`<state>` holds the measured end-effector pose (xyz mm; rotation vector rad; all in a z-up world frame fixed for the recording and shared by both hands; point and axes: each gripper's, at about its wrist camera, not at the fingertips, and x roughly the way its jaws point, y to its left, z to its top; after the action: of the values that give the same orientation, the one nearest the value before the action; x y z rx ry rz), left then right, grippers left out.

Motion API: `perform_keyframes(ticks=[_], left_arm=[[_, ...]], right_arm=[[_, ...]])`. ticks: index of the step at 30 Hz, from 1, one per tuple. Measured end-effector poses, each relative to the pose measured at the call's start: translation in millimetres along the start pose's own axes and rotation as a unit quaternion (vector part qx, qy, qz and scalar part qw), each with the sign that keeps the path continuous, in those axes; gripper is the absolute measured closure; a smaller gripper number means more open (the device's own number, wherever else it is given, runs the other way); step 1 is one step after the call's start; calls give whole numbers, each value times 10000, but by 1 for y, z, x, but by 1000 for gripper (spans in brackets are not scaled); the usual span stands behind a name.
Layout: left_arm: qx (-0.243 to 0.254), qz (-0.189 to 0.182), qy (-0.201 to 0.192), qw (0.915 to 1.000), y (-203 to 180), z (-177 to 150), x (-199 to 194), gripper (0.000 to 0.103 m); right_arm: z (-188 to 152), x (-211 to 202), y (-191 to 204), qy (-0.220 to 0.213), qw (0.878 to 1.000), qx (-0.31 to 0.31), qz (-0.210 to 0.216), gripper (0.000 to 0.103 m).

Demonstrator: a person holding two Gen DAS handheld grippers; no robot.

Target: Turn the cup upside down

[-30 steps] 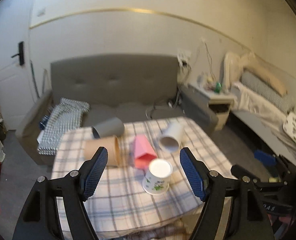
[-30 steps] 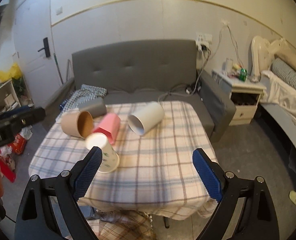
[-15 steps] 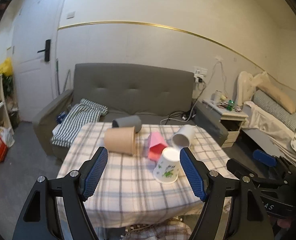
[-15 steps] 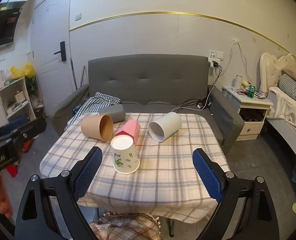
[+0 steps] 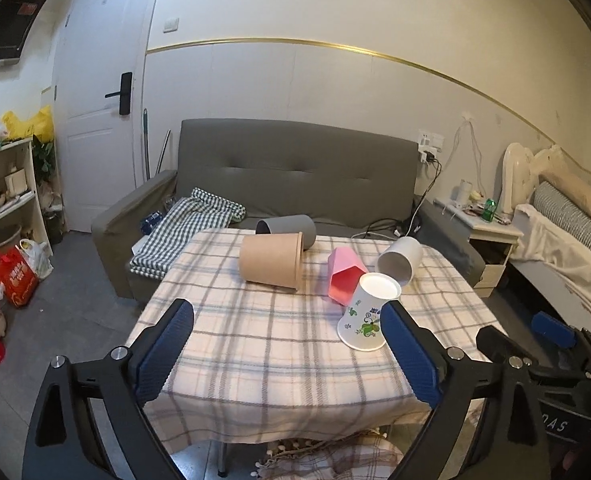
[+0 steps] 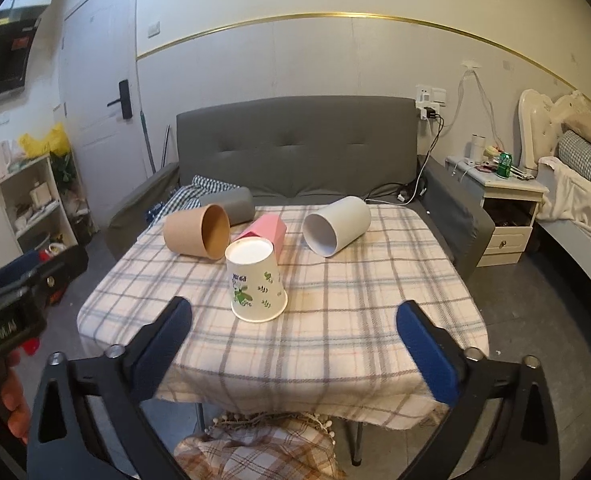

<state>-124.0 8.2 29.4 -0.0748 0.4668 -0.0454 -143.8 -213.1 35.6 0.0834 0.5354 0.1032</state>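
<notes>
A white paper cup with green leaf print (image 6: 256, 285) stands upside down on the checked tablecloth (image 6: 355, 320); it also shows in the left wrist view (image 5: 365, 314). Behind it lie a brown cup (image 6: 197, 231), a pink cup (image 6: 264, 232), a white cup (image 6: 336, 225) and a grey cup (image 6: 229, 204), all on their sides. My left gripper (image 5: 287, 326) is open and empty, held in front of the table's near edge. My right gripper (image 6: 293, 322) is open and empty, also back from the table's near edge.
A grey sofa (image 6: 295, 152) with a checked cloth stands behind the table. A bedside cabinet (image 6: 499, 208) and a bed are to the right. Shelves (image 5: 7, 188) and bags stand at the left by a door. A folded blanket lies under the table's front.
Both grippers have drawn back and lowered from the table, so the cups look farther off. The printed cup stays upside down in the same spot.
</notes>
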Motion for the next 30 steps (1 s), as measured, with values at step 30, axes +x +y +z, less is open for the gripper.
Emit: perform_keyframes(ticks=[30], left_arm=[[181, 101, 83, 9998, -4, -3, -2, 4]], right_arm=[[-5, 10, -3, 202, 9998, 41, -66, 0]])
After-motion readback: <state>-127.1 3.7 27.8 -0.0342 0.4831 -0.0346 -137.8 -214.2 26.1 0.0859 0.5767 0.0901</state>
